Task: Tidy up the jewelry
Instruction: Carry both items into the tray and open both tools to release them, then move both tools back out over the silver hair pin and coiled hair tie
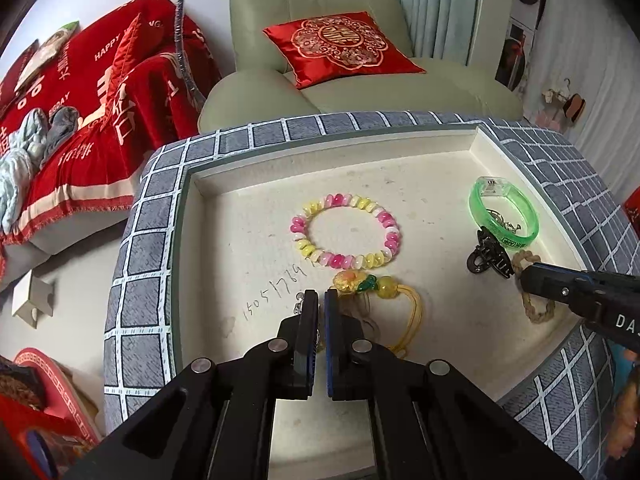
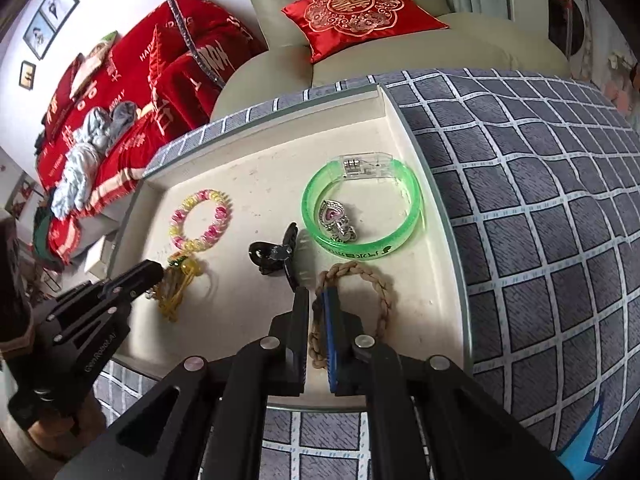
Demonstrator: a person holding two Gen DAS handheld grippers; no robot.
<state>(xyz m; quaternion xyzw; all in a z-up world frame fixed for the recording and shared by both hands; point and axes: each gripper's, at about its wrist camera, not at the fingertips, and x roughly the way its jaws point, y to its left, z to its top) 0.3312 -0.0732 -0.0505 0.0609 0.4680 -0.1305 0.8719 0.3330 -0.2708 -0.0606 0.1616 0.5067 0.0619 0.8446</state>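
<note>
A white tray [image 1: 400, 160] holds the jewelry. A pink-and-yellow bead bracelet [image 1: 346, 231] lies in its middle. A yellow flower charm on a yellow cord [image 1: 376, 286] lies just beyond my left gripper [image 1: 321, 300], whose jaws are nearly shut with nothing visibly between them. A green bangle [image 2: 362, 210] with a silver heart pendant [image 2: 334, 218] inside lies at the right. A black hair claw [image 2: 276, 256] sits beside it. My right gripper [image 2: 316, 300] is shut on the braided tan rope bracelet [image 2: 372, 280], pinching its left edge.
The tray sits on a grey checked cloth [image 2: 540, 220]. A green armchair with a red cushion [image 1: 340, 46] stands behind. A sofa with red covers [image 1: 80, 100] is at the left. Handwritten numbers [image 1: 276, 292] mark the tray floor.
</note>
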